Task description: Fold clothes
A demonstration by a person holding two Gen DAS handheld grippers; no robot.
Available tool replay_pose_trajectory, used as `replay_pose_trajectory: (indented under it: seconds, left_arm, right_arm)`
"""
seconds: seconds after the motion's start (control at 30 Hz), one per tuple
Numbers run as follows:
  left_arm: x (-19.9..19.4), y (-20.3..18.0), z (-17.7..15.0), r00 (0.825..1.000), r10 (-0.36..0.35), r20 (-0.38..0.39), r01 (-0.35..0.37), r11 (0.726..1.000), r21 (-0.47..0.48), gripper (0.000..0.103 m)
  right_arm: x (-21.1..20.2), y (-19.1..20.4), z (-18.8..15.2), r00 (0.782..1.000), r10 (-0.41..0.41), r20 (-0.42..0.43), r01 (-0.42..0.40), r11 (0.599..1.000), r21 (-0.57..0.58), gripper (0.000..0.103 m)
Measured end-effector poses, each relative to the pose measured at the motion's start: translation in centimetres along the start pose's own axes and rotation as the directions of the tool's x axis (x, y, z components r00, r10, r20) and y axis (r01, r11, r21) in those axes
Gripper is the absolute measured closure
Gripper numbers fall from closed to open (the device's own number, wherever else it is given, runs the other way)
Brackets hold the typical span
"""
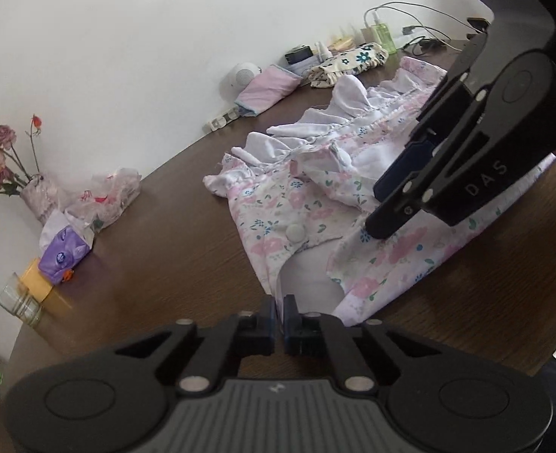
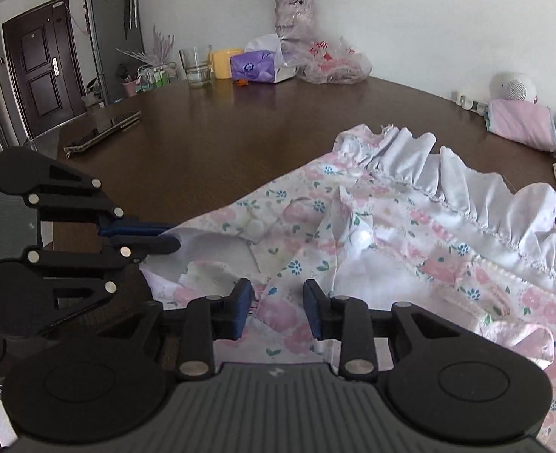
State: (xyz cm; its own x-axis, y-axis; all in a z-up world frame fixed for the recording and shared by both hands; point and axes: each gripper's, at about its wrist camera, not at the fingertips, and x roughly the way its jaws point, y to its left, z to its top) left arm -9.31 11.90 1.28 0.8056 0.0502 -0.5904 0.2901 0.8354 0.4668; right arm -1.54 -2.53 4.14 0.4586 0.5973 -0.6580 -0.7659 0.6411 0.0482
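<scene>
Left wrist view showed the left gripper (image 1: pixel 280 317) clenched on the near edge of the floral garment (image 1: pixel 297 204), its two fingers pressed together with a thin fold of cloth pinched between the blue pads (image 1: pixel 268 321). The garment spread ahead of that gripper across the brown table (image 1: pixel 172 234), its white ruffle (image 1: pixel 315 120) along the far side. Ahead and to the right, the right gripper (image 1: pixel 387 204) hung over the cloth, its lower fingertip touching the fabric.

Right wrist view showed the right gripper (image 2: pixel 276 309) released, jaws wide apart, with the pink floral cloth (image 2: pixel 391 249) lying between and beyond its fingers (image 2: pixel 240 309). To its left the left gripper (image 2: pixel 164 236) was closed on the garment's corner. Farther ahead of it, well apart from the garment, a glass (image 2: pixel 196 66), a purple tissue pack (image 2: pixel 255 66) and a vase of flowers (image 2: pixel 291 15) stood by the wall.
</scene>
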Motion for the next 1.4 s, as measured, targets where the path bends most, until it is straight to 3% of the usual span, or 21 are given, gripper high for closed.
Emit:
replay_pose_trajectory:
  seconds: [0.1, 0.17, 0.33, 0.4, 0.43, 0.47, 0.5, 0.6, 0.8, 0.93, 1.07, 1.13, 1.2, 1.3, 1.33, 1.4]
  left_arm:
    - [0.1, -0.1, -0.1, 1.0, -0.008, 0.004, 0.008, 1.0, 0.013, 0.1]
    - [0.2, 0.2, 0.0, 1.0, -0.021, 0.003, 0.021, 1.0, -0.003, 0.1]
    - [0.2, 0.0, -0.1, 1.0, -0.012, 0.004, 0.012, 1.0, 0.001, 0.1]
    - [0.2, -0.2, -0.1, 1.0, -0.008, 0.006, 0.008, 1.0, 0.014, 0.101]
    - [0.2, -0.2, -0.1, 1.0, -0.008, 0.003, 0.008, 1.0, 0.015, 0.101]
    - [0.2, -0.1, 0.0, 1.0, -0.01, 0.001, 0.01, 1.0, 0.014, 0.101]
    - [0.2, 0.0, 0.0, 1.0, -0.012, -0.002, 0.012, 1.0, 0.011, 0.101]
    - [0.4, 0.3, 0.1, 1.0, -0.008, -0.017, 0.008, 1.0, -0.012, 0.1]
    - [0.5, 1.0, 0.3, 0.998, 0.018, -0.052, -0.024, 0.994, -0.107, 0.1]
    - [0.3, 0.8, 0.4, 0.998, 0.025, -0.051, -0.03, 0.995, -0.1, 0.099]
    - [-0.4, 1.3, 0.2, 0.998, -0.047, -0.032, 0.045, 0.997, -0.063, 0.093]
    - [-1.1, 2.1, 0.2, 0.995, -0.104, -0.013, 0.103, 0.992, -0.068, 0.079]
    - [-2.2, 3.3, 0.1, 0.981, -0.193, 0.031, 0.195, 0.978, -0.075, 0.075]
    - [-4.0, 5.5, 0.3, 0.934, -0.321, 0.158, 0.339, 0.934, -0.108, 0.071]
    - [-3.8, 6.2, 0.6, 0.927, -0.33, 0.178, 0.355, 0.925, -0.136, 0.069]
    - [-2.6, 6.5, 1.4, 0.932, -0.317, 0.175, 0.347, 0.919, -0.187, 0.071]
  right_arm:
    - [-0.9, 0.9, 1.1, 0.998, 0.004, 0.06, 0.001, 0.997, -0.08, 0.072]
    - [-0.2, 2.3, 2.1, 0.996, -0.033, 0.084, 0.048, 0.981, -0.189, 0.07]
    - [3.2, 3.9, 2.1, 0.998, -0.058, -0.005, 0.053, 0.942, -0.332, 0.07]
    - [3.3, 3.3, 2.2, 0.999, -0.042, -0.022, 0.035, 0.961, -0.276, 0.077]
    - [3.4, 2.8, 2.3, 0.999, -0.019, -0.034, 0.011, 0.974, -0.226, 0.084]
    - [3.5, 2.2, 2.4, 0.999, -0.006, -0.038, -0.001, 0.982, -0.187, 0.099]
    - [3.6, 1.7, 2.4, 0.999, 0.003, -0.04, -0.009, 0.988, -0.152, 0.102]
    - [3.5, 0.8, 2.4, 0.999, 0.007, -0.043, -0.011, 0.996, -0.087, 0.103]
    - [1.4, 0.8, 2.2, 1.0, 0.003, -0.011, -0.004, 0.998, -0.069, 0.103]
    - [0.9, 0.8, 2.3, 0.999, -0.003, -0.036, 0.0, 0.998, -0.07, 0.103]
    - [0.3, 1.0, 2.6, 0.999, 0.014, -0.049, -0.017, 0.997, -0.07, 0.103]
    - [-0.4, 1.0, 2.8, 0.999, 0.027, -0.03, -0.029, 0.998, -0.064, 0.099]
    - [-0.8, 0.8, 3.5, 0.999, 0.036, 0.008, -0.036, 0.998, -0.048, 0.099]
    - [0.4, 0.7, 4.1, 0.999, 0.023, 0.027, -0.022, 0.999, -0.03, 0.099]
    - [1.2, 0.8, 4.1, 1.0, 0.007, 0.024, -0.006, 1.0, -0.025, 0.099]
    - [2.8, 0.8, 3.8, 0.999, -0.04, -0.009, 0.04, 0.999, -0.017, 0.099]
